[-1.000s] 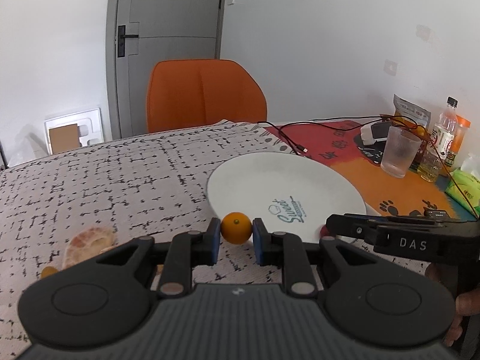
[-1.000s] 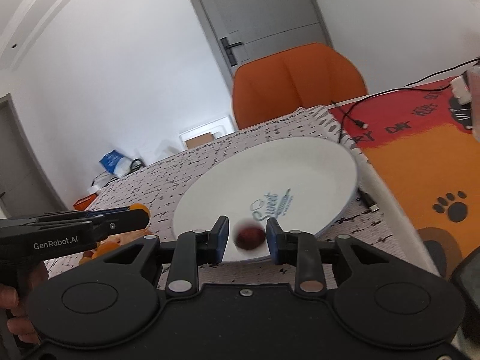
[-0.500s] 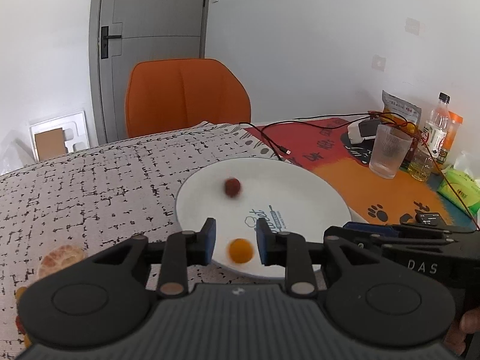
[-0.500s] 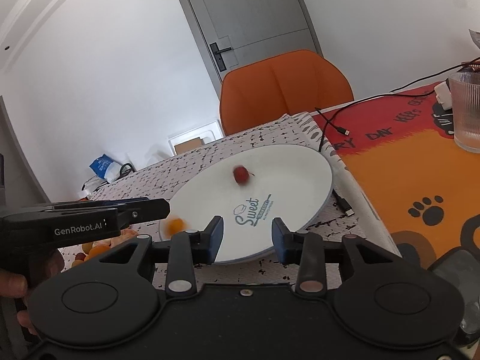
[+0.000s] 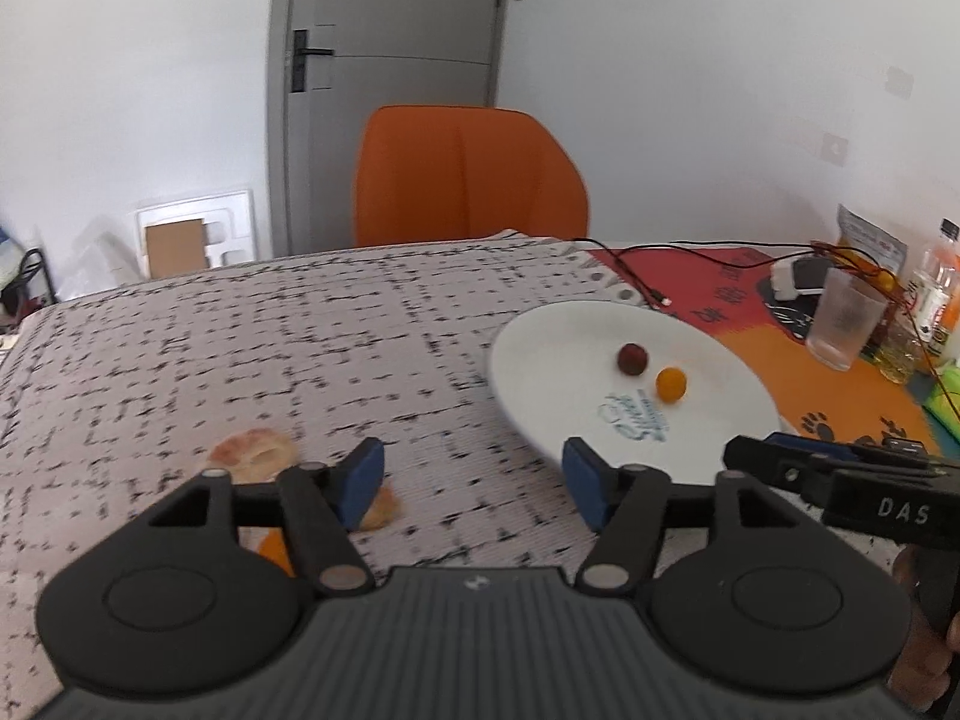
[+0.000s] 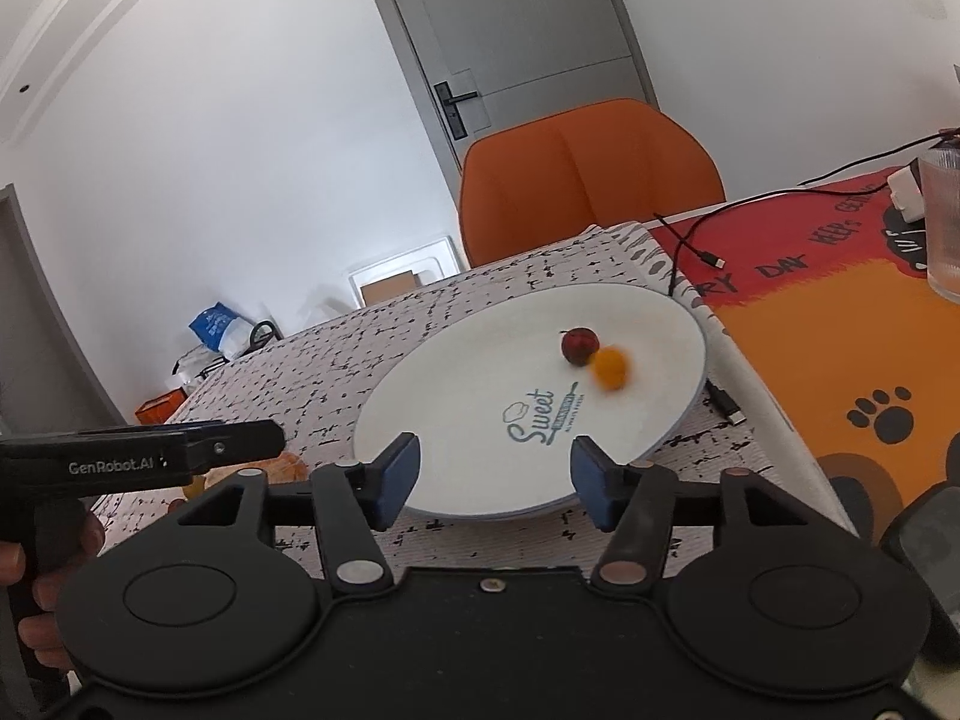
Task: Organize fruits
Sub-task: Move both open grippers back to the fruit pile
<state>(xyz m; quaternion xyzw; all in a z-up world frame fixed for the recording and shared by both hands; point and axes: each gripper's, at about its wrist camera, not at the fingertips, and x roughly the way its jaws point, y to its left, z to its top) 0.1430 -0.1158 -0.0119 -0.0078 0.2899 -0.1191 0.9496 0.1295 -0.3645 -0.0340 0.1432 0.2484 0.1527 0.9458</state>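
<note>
A white plate (image 5: 558, 348) (image 6: 456, 384) lies on the patterned tablecloth. On it sit a small dark red fruit (image 5: 632, 358) (image 6: 579, 345) and a small orange fruit (image 5: 670, 384) (image 6: 609, 367), side by side. My left gripper (image 5: 474, 486) is open and empty, over the cloth left of the plate. My right gripper (image 6: 491, 483) is open and empty at the plate's near rim. More fruits lie on the cloth at the left: a pale peach-coloured one (image 5: 255, 455), a small one behind the left finger (image 5: 379, 509) and an orange one (image 5: 276, 549).
An orange chair (image 5: 468, 174) stands behind the table. A red and orange mat (image 6: 840, 324) with a cable (image 6: 690, 246) lies right of the plate. A glass (image 5: 846, 318), bottles (image 5: 936, 300) and a snack bag (image 5: 870, 243) stand at the right.
Both grippers opened and let go of their fruits onto the plate. The orange fruit rolled up beside the red one. The left gripper swung left, away from the plate; the right drew back.
</note>
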